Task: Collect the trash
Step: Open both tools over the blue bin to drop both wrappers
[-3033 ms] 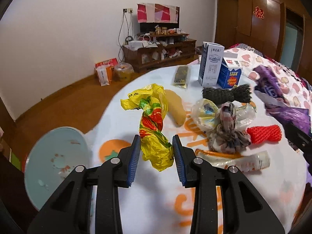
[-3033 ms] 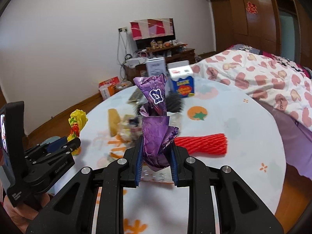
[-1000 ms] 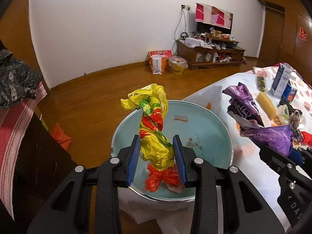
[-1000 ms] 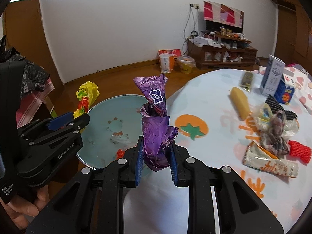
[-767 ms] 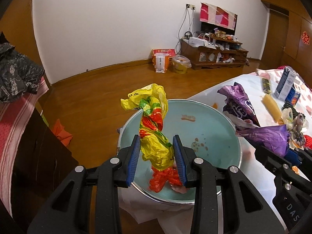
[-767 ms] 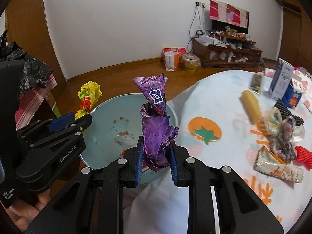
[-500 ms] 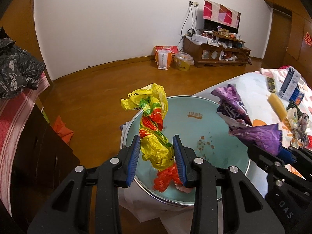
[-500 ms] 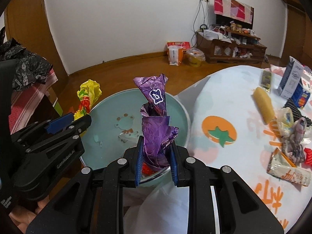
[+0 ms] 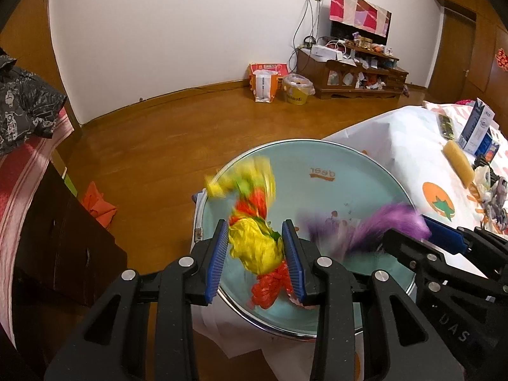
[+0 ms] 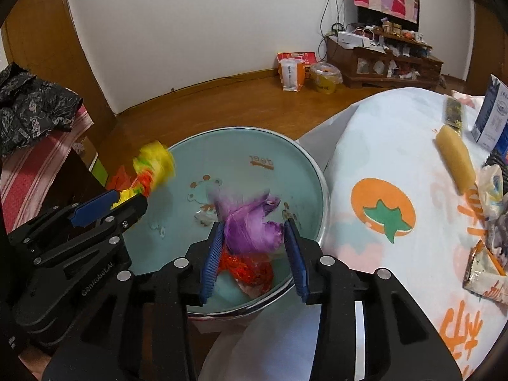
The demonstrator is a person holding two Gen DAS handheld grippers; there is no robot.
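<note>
A light blue basin (image 9: 349, 171) (image 10: 241, 146) stands beside the table and holds a red net bag (image 9: 270, 285) (image 10: 247, 266). My left gripper (image 9: 255, 247) (image 10: 127, 204) is open above the basin, and the yellow, red and green wrapper (image 9: 250, 216) (image 10: 152, 168) is blurred, dropping out from between its jaws. My right gripper (image 10: 252, 241) is open above the basin too, and the purple wrapper (image 10: 250, 219) (image 9: 365, 228) is blurred, falling from it.
The table with a white cloth printed with oranges (image 10: 397, 165) lies to the right, with a yellow pouch (image 10: 455, 158), boxes (image 10: 492, 114) and more wrappers (image 10: 485, 273). A dark cabinet (image 9: 47, 238) stands at left. Wooden floor lies beyond.
Both grippers have opened over the basin. The yellow wrapper and the purple wrapper have slipped free and are falling towards the basin.
</note>
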